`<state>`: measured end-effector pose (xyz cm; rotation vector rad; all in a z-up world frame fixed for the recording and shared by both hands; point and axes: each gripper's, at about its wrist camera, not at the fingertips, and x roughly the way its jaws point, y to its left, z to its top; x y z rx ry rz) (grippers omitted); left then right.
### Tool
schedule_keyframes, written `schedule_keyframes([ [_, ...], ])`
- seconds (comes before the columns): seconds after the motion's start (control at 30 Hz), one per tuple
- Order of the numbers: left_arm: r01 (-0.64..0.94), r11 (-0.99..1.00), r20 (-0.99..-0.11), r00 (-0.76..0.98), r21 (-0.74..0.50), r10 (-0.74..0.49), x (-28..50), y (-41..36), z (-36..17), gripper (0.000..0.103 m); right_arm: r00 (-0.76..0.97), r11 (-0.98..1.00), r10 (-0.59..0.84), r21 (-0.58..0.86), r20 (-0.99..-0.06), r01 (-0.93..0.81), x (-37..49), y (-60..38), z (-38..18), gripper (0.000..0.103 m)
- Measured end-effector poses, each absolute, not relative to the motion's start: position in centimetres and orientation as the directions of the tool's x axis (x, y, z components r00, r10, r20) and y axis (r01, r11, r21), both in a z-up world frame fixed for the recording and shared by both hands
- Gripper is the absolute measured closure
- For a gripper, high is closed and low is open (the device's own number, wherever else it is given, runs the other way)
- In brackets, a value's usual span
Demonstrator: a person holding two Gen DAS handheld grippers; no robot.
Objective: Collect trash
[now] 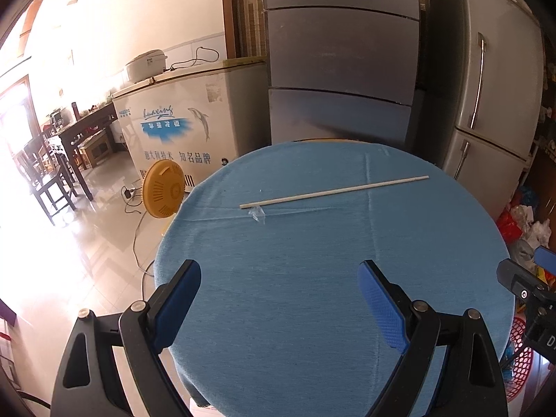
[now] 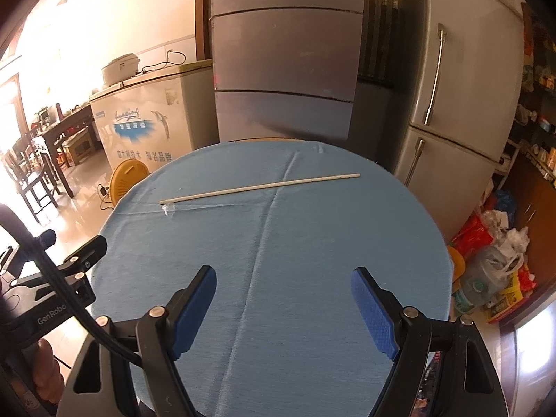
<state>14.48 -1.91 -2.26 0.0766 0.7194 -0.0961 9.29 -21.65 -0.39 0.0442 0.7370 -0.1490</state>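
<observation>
Blue woven cloth covers the round surface (image 1: 312, 278). Left to right: a crumpled scrap of clear plastic (image 1: 257, 213), touching the near end of a thin pale stick (image 1: 333, 191). Left gripper (image 1: 279, 278) and right gripper (image 2: 283, 283) hover nearer, ribbed blue jaws released, empty.

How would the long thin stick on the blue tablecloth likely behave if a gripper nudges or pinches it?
The stick looks straight and rigid, so it probably stays stiff when lifted. Being thin and seemingly round, it may roll on the tablecloth if pushed sideways. Pinched near one end, it would likely tilt; a mid-length grasp seems safer.
</observation>
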Motion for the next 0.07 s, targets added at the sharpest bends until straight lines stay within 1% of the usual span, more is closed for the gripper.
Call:
schedule_keyframes([
  [0.07,0.119,0.992,-0.682,0.728,0.029,-0.068,15.44,-2.36,-3.52,0.011,0.721,0.988,-0.107,0.009,-0.684,0.155,9.81,-22.34,-1.21,0.020],
])
